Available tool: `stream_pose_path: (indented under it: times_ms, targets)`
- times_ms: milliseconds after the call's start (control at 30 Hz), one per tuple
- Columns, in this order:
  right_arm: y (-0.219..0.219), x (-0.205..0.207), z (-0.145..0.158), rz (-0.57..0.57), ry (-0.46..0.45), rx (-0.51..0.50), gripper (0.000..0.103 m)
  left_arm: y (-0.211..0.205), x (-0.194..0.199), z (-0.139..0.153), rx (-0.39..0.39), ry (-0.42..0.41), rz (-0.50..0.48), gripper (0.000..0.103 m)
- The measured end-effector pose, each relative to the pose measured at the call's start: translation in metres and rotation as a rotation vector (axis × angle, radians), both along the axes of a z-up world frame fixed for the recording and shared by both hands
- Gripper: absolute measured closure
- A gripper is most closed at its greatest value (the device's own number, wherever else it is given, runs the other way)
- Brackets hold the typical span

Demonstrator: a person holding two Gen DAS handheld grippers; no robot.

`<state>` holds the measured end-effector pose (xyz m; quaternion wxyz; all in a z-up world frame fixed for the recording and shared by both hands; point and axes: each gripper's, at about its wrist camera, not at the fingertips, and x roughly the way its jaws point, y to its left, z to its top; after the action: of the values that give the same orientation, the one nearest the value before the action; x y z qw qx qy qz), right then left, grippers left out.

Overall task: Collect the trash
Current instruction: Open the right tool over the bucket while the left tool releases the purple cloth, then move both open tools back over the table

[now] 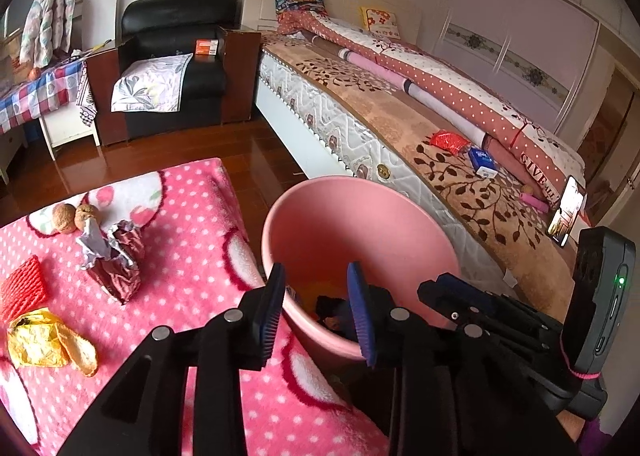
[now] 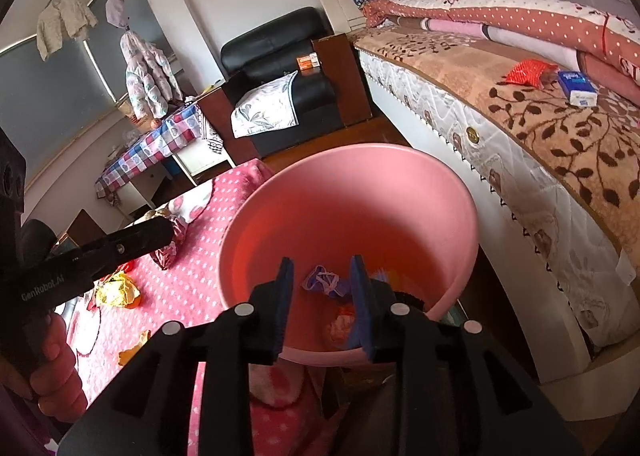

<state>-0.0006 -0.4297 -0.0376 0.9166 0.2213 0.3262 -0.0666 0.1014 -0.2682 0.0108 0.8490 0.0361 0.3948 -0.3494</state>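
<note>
Left tongs [image 1: 316, 312] and right tongs [image 2: 322, 302] both gape, empty, over the pink bin [image 1: 400, 212]. Remaining trash lies on the blanketed surface [image 1: 192, 224]: crumpled maroon wrapper [image 1: 116, 260], yellow wrapper [image 1: 36, 338], red foam net [image 1: 22, 288]. All likely light, crushable; pinch at a raised fold.

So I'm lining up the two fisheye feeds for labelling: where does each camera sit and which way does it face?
Left wrist: on the left gripper, looking across the pink bin rim toward the bed; own open fingers show, right gripper alongside.
Right wrist: on the right gripper, looking down into the bin; own open fingers, left gripper and the hand holding it.
Shared: bin, pink blanket, bed, black armchair.
</note>
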Motion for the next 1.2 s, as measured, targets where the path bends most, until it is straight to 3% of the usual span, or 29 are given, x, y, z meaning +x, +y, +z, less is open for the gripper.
stream_pose_path:
  times_ms: [267, 567, 833, 1200]
  targets:
    - [0.021, 0.001, 0.013, 0.065, -0.043, -0.028, 0.073, 0.043, -0.003, 0.017, -0.026, -0.043, 0.063, 0.063]
    - [0.059, 0.008, 0.021, 0.169, -0.065, -0.038, 0.073, 0.132, -0.002, 0.031, -0.004, -0.098, 0.207, 0.061]
    - [0.092, 0.014, 0.020, 0.261, -0.053, -0.050, 0.073, 0.192, -0.010, 0.007, 0.018, -0.013, 0.288, 0.061]
    - [0.132, 0.028, 0.006, 0.394, 0.002, -0.023, 0.073, 0.208, -0.011, -0.029, 0.034, 0.075, 0.321, 0.061]
